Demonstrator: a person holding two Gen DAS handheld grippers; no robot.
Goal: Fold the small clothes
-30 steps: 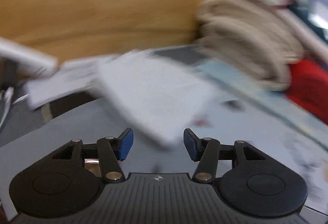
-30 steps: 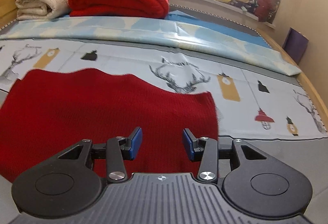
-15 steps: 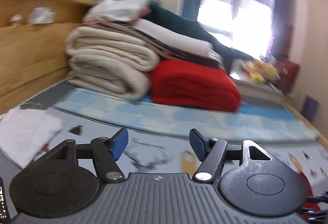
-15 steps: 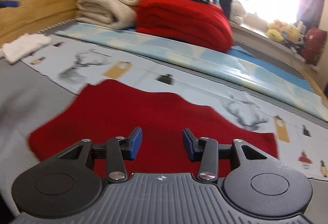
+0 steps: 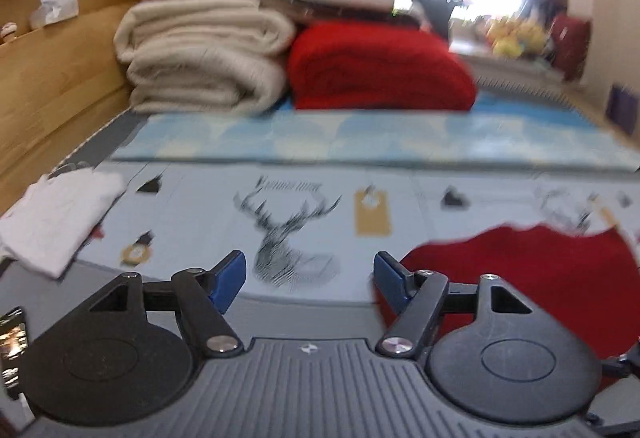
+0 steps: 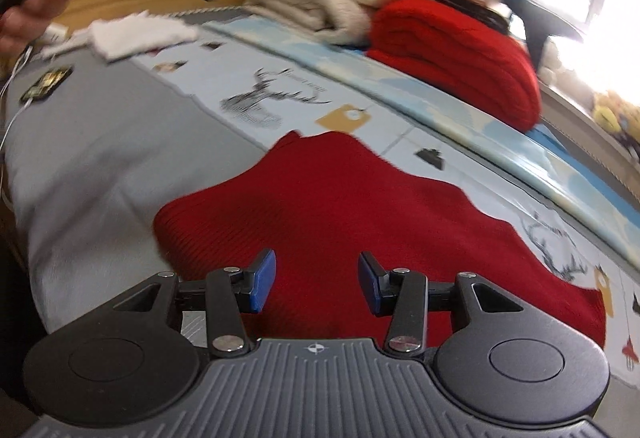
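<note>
Over red garment (image 6: 360,222), right gripper (image 6: 317,280) opening, empty, left gripper (image 5: 306,280) wide, empty

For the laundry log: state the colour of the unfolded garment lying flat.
Red garment, clearest in the right wrist view.

hand-held gripper (image 5: 307,274): black linkage arms; blue pads (image 5: 228,280); silver screws; ribbed grey base; crosshair mark
</note>
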